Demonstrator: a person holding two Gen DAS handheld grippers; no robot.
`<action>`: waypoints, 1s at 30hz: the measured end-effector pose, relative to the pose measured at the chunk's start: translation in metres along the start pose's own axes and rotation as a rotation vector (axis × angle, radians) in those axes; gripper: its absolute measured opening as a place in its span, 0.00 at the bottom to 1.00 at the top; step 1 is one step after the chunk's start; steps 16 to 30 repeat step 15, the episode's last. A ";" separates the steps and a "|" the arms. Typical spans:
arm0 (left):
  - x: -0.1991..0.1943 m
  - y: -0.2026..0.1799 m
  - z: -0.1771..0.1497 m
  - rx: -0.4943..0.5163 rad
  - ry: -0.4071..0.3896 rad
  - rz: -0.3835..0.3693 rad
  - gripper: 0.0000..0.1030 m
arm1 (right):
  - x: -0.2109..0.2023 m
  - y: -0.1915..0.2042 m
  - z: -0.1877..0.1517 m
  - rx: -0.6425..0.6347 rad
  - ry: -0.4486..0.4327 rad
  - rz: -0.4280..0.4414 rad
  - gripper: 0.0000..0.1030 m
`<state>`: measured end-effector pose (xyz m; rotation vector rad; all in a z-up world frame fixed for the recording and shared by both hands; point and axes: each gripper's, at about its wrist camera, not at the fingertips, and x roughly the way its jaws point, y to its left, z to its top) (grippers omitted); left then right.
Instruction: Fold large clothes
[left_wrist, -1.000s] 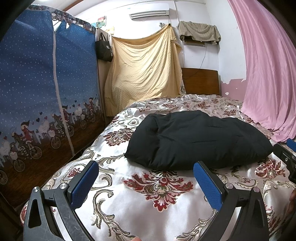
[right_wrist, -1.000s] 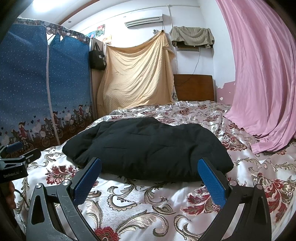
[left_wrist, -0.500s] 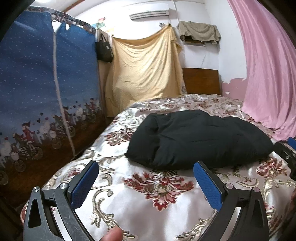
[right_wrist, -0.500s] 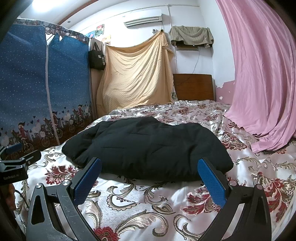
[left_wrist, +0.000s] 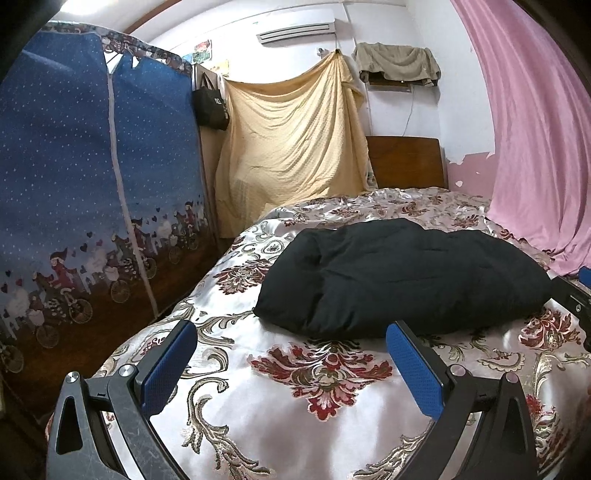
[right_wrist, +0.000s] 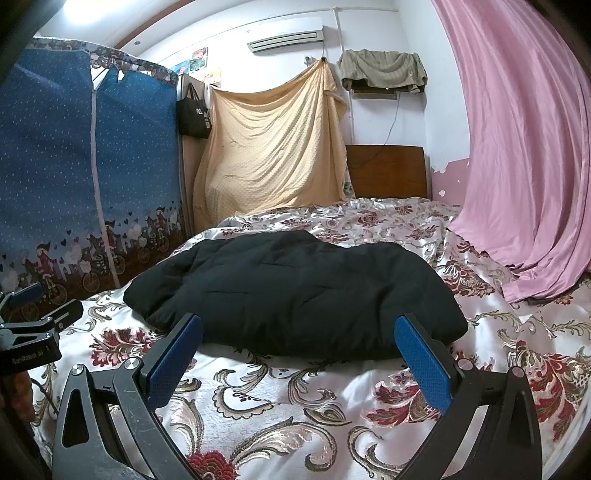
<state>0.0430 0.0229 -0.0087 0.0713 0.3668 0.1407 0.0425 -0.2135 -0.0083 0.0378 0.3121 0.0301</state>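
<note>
A black padded garment (left_wrist: 399, 280) lies bunched in a thick folded heap in the middle of the bed; it also shows in the right wrist view (right_wrist: 295, 295). My left gripper (left_wrist: 291, 365) is open and empty, held above the bedspread a little short of the garment's near left edge. My right gripper (right_wrist: 299, 354) is open and empty, just short of the garment's near edge, its fingertips flanking that edge. Each gripper shows at the edge of the other's view.
The bed has a shiny floral bedspread (left_wrist: 314, 406) and a wooden headboard (left_wrist: 404, 162). A blue fabric wardrobe (left_wrist: 92, 203) stands close on the left. A pink curtain (right_wrist: 517, 166) hangs on the right, its hem on the bed. A yellow sheet (left_wrist: 291, 147) hangs behind.
A fingertip showed at the bottom of the left wrist view half a second ago and is gone. Both grippers and the garment have barely moved.
</note>
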 end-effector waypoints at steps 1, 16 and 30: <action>0.000 0.000 0.000 0.000 0.000 -0.001 1.00 | 0.000 0.000 0.000 0.000 0.001 0.000 0.99; -0.002 0.000 0.001 -0.003 -0.005 -0.010 1.00 | -0.002 0.001 0.002 -0.009 0.001 0.000 0.99; -0.002 0.000 0.001 -0.003 -0.005 -0.010 1.00 | -0.002 0.001 0.002 -0.009 0.001 0.000 0.99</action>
